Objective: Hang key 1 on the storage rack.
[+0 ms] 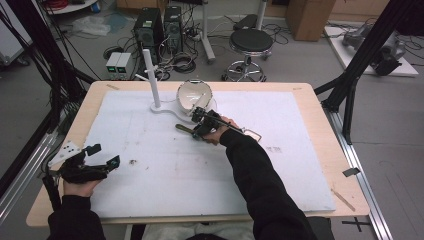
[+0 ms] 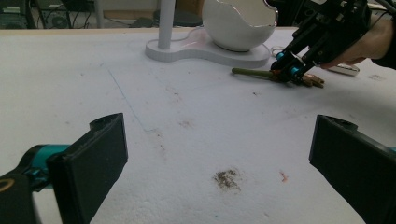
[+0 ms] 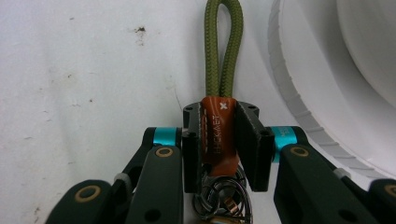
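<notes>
Olive-green cord keyring with its orange leather tab (image 3: 218, 135) sits clamped in my right gripper (image 3: 219, 140) beside the white egg-shaped bowl stand (image 1: 165, 108), left gripper (image 1: 102, 156) wide and empty; next, I judge, a lift.

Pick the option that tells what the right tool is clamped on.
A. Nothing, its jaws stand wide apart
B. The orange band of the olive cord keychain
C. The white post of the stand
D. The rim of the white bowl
B: in the right gripper view the right tool has its two black pads pressed on the orange band of the olive cord keychain, with the cord loop sticking out beyond the jaws.
</notes>
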